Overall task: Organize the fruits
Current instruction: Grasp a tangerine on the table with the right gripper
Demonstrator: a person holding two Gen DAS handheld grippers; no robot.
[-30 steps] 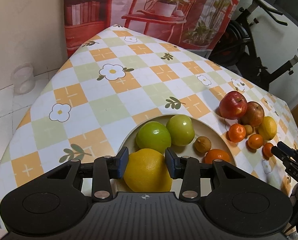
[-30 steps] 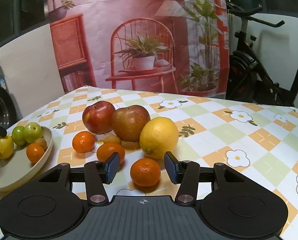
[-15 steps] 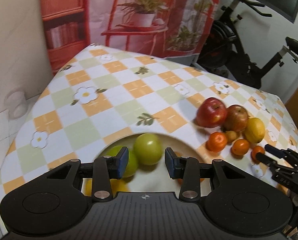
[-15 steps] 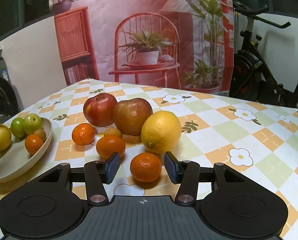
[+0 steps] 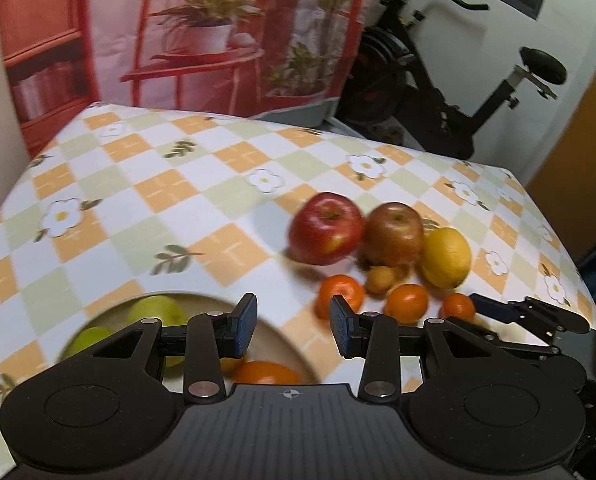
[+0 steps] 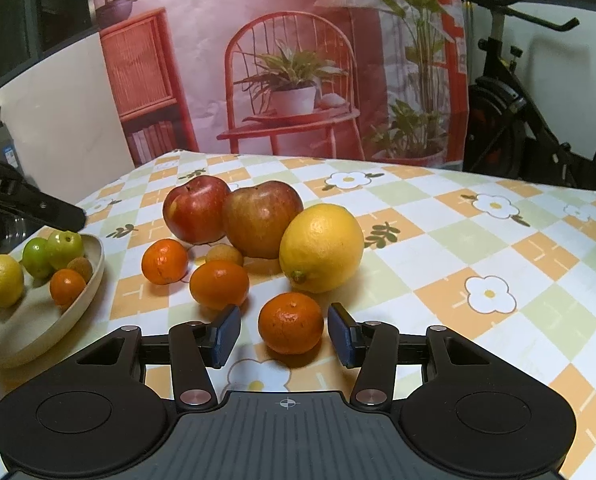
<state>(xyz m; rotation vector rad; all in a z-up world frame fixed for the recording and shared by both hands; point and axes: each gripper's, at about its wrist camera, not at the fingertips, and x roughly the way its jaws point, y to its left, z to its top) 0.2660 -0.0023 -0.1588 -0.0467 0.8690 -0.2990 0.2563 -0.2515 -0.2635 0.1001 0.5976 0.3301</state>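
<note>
Fruit is seen partly sorted, with both grippers spread and empty.

The right gripper is held with its fingers spread around a small orange, neither pad touching it. The lemon, two apples and other oranges are clustered just beyond; open tablecloth is left to the right, up to the far edge. The bowl at the left holds a lemon, green fruits and an orange. The left gripper, spread and empty, has been lifted away from the bowl's lemon, which it flanked a second ago.
</note>
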